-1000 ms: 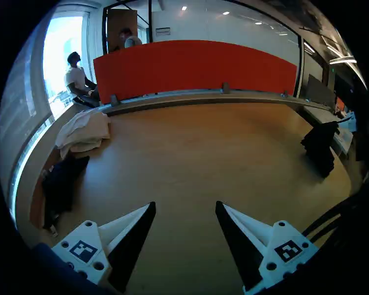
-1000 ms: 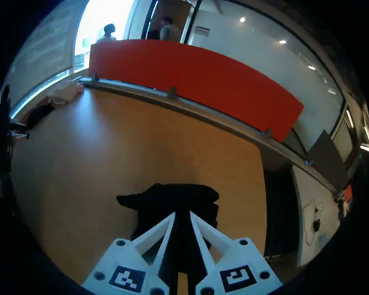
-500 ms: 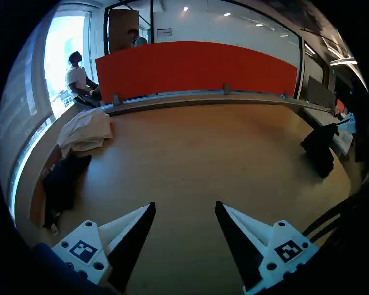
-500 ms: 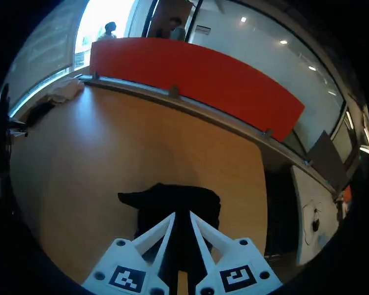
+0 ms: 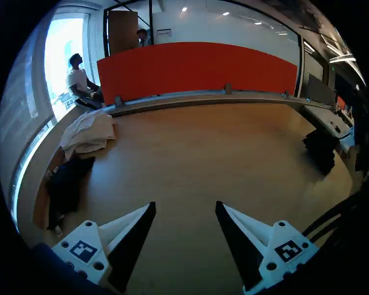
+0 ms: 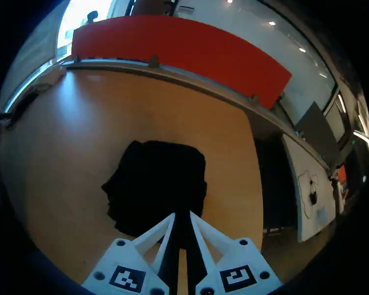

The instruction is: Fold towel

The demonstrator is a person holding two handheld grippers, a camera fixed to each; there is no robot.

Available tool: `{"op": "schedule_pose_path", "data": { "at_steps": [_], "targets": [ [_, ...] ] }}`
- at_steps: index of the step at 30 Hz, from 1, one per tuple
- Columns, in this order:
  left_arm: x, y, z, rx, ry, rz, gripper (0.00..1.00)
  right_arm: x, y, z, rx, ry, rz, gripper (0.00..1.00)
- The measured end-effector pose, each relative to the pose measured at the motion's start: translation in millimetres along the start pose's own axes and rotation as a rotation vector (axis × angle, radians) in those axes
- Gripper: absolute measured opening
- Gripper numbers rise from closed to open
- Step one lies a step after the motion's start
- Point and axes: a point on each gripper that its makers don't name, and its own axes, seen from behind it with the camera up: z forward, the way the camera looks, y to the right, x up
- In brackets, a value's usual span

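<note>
Right hand-held gripper (image 6: 182, 216): clenched on the black towel (image 6: 155, 182); white fingers almost together, a dark strip of cloth in the narrow gap between them.
Left hand-held gripper (image 5: 184, 204): released; fingers (image 5: 135, 226) spread wide apart, tips pointing over bare wood, touching no cloth.
Black towel: lying flat on the counter (image 6: 86, 123) just in front of the right hand-held gripper, as one dark patch with an uneven left edge; near edge reaching in between the fingers. In the left gripper view, seen as a dark heap (image 5: 321, 150) near the right end of the counter, well apart from the left hand-held gripper.
Counter: wide, light brown wood, with a grey rail along the far edge.
Pale cloth (image 5: 88, 132): crumpled, cream-white, at the far left part of the counter, close to the rail.
Dark cloth (image 5: 66, 184): just beside the pale cloth, nearer to the camera, at the left edge of the counter; cannot tell if hanging over the edge.
Red divider (image 5: 199, 66): upright behind the rail, along the whole far side of the counter.
Person (image 5: 78, 81): seated beyond the left end of the divider, in a white top, in front of a bright window (image 5: 61, 54).
</note>
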Motion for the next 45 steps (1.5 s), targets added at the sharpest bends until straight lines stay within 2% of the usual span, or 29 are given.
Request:
{"op": "schedule_pose_path", "data": {
  "at_steps": [11, 26, 33, 45],
  "targets": [
    [-2, -1.7, -3.7, 0.008, -0.006, 0.014, 0.9, -46, 5, 27.7, -0.013, -0.081, 0.061, 0.06],
    [-3, -0.8, -5.9, 0.017, -0.012, 0.023, 0.9, -62, 8, 63.1, -0.027, -0.136, 0.119, 0.06],
    [-3, 2.0, -4.6, 0.018, -0.013, 0.022, 0.9, -62, 7, 61.0, -0.035, -0.13, 0.102, 0.06],
    [-1, 0.6, -1.9, 0.019, -0.011, 0.016, 0.9, -66, 16, 38.3, -0.068, -0.1, 0.115, 0.15]
  ]
}}
